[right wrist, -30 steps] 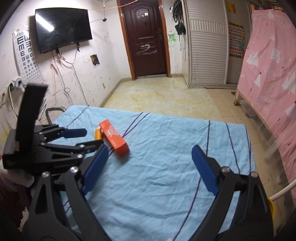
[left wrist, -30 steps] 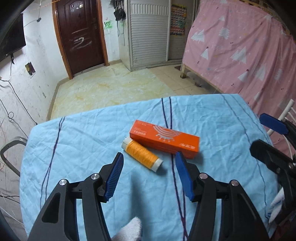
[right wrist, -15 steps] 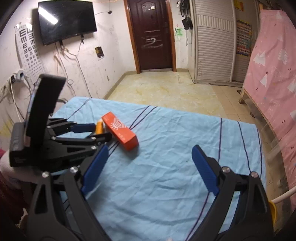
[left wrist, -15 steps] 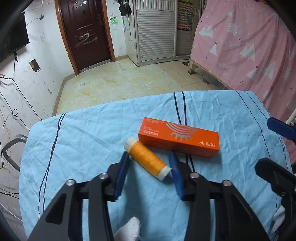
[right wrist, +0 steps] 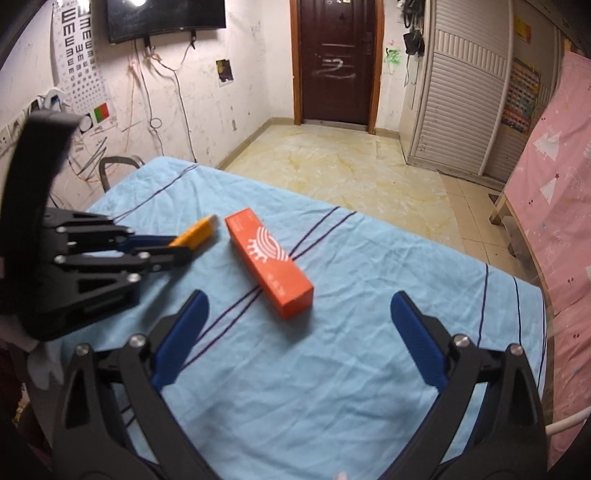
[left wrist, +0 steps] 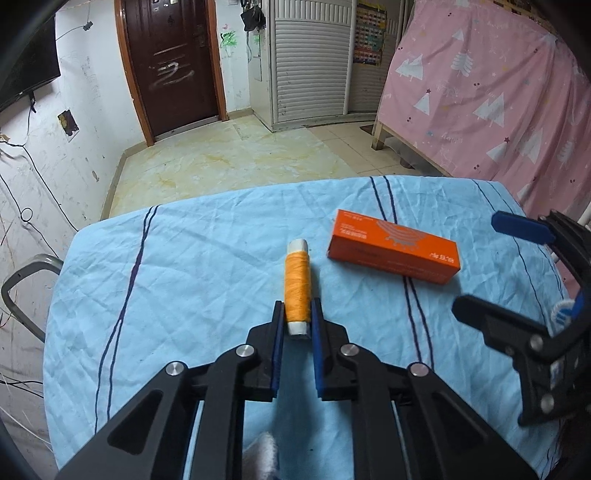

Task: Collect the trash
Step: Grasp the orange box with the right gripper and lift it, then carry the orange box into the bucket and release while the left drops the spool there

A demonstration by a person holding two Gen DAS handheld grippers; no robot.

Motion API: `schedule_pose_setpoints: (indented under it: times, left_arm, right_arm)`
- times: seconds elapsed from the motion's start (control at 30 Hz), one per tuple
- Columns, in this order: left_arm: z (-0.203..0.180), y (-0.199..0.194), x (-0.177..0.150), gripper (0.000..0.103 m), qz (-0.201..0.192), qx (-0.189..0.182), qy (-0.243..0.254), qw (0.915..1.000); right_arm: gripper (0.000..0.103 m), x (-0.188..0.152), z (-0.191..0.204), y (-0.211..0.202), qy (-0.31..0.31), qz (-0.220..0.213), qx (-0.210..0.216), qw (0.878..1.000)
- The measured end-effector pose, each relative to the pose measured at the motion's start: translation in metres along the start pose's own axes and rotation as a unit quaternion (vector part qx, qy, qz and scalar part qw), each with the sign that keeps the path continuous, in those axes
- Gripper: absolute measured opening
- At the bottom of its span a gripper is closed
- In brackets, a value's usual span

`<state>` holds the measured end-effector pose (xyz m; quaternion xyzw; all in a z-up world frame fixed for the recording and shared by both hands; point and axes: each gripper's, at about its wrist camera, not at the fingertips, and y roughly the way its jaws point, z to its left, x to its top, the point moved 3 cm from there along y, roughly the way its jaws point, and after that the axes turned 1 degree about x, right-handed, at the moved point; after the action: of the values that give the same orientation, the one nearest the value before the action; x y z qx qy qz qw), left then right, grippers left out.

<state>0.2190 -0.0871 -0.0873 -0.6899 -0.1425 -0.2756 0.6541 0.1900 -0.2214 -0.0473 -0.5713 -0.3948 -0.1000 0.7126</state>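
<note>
The left hand-held gripper [left wrist: 297, 320] is clamped on the near end of a spool of orange thread [left wrist: 296, 286], its two blue pads [left wrist: 277, 345] pressed against the spool's sides so that only the white end cap shows between them. The spool points straight away from the camera, its far white end out over the light blue cloth of the worktop [left wrist: 207, 280]; whether it is resting on the cloth or raised just off it cannot be told. To the right of the spool, apart from it, an orange carton [left wrist: 393, 252] with white printed arcs lies flat on the cloth, across a pair of dark stripes. The right hand-held gripper [right wrist: 299, 334] has its blue fingers [right wrist: 181, 338] spread wide apart with nothing between them, held above the near part of the worktop, the carton lying ahead of it and angled away to the left. In the right wrist view the left hand-held gripper appears at the left edge with the orange spool poking out of its tips, just beside the far end of the carton. Beyond the worktop are a tiled floor [left wrist: 236, 162], a dark brown door [right wrist: 334, 61], a white louvred wardrobe [left wrist: 310, 59] and a pink curtain [left wrist: 491, 96] with white tree shapes; a television [right wrist: 166, 14] and an eye chart [right wrist: 79, 55] hang on the left wall.
</note>
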Motion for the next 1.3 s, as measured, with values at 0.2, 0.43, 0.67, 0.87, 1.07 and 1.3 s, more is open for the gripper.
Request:
schedule_pose_setpoints:
  times: [0.2, 0.43, 0.67, 0.87, 1.07, 1.3]
  left_arm:
    - [0.016, -0.006, -0.001, 0.005, -0.01, -0.001, -0.009, 0.9999]
    - [0.026, -0.011, -0.003, 0.005, -0.018, 0.001, -0.015, 0.9997]
    - [0.029, -0.014, -0.005, 0.005, -0.024, -0.003, -0.016, 0.9996]
    - [0.027, -0.022, -0.006, 0.005, -0.03, 0.001, -0.016, 0.9994]
    - [0.018, -0.041, -0.003, 0.005, -0.042, 0.008, -0.009, 0.999]
    - [-0.015, -0.075, 0.002, 0.005, -0.068, 0.001, 0.012, 0.9976]
  right_arm:
    - [0.094, 0.014, 0.008, 0.017, -0.026, 0.015, 0.006, 1.0]
    - [0.066, 0.022, 0.021, 0.039, -0.053, 0.034, 0.007, 0.998]
    - [0.023, 0.021, 0.023, 0.052, -0.056, 0.049, 0.019, 0.997]
    - [0.022, 0.022, 0.019, 0.041, -0.043, 0.032, 0.012, 0.998]
    - [0.022, 0.028, 0.011, 0.006, -0.022, -0.012, 0.011, 1.0]
    - [0.022, 0.022, -0.011, -0.05, 0.014, -0.07, 0.001, 0.997]
